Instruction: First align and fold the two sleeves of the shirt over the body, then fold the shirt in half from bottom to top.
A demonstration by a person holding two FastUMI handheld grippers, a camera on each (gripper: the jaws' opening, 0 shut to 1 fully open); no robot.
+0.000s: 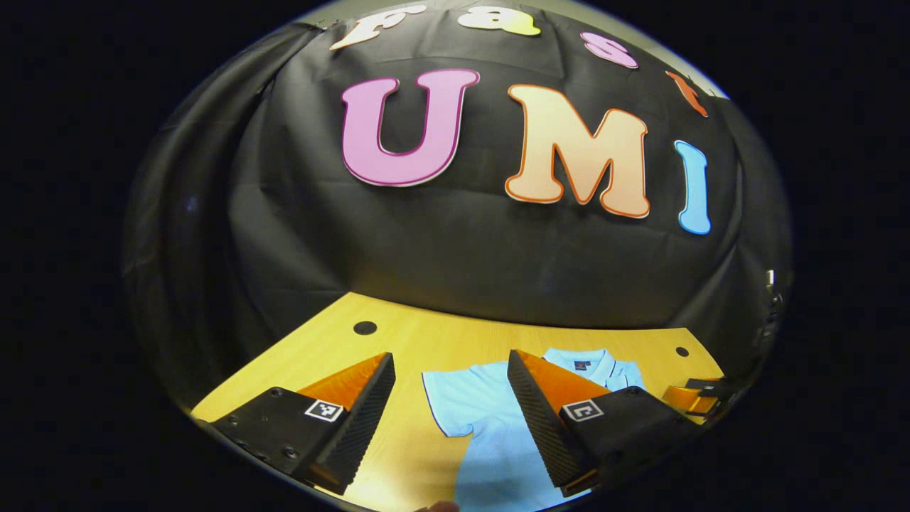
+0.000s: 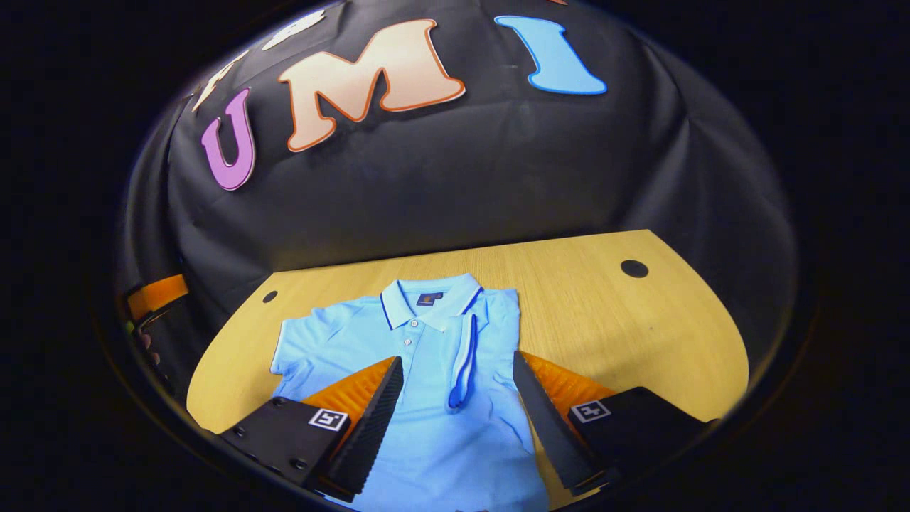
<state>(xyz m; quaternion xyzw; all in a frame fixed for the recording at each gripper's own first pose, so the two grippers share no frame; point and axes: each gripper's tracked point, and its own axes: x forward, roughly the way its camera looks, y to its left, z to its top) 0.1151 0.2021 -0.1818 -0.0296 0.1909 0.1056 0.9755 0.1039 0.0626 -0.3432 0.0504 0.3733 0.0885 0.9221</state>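
1. Right gripper (image 2: 455, 395) hangs above the shirt (image 2: 434, 405) with its jaws spread wide, nothing between them; the ribbed, wedge-shaped fingers (image 2: 373, 419) taper to points over the cloth.
2. Left gripper (image 1: 449, 402) is just as wide apart and grips nothing; one of its fingers hangs above bare wood, the other above the shirt's chest.
3. Now the shirt: a light blue polo of soft knit, lying face up and flat on the table (image 2: 604, 313), collar towards the booth wall.
4. Collar (image 2: 426, 295) carries thin dark piping, a small dark tag inside the neck and a buttoned placket (image 2: 407, 334) below it.
5. One sleeve (image 2: 466, 355) is already folded in over the body, its white-and-blue cuff a narrow strip down the chest.
6. Other sleeve (image 1: 448, 402) lies spread out flat to the side on the wood.
7. Table is smooth, pale wood grain with a rounded edge and dark round holes (image 2: 634, 268) near the far corners.
8. Behind it, creased black cloth (image 2: 462, 185) drapes down to the table's far edge.
9. Left gripper also appears at the edge of the right gripper view, well apart from the shirt.
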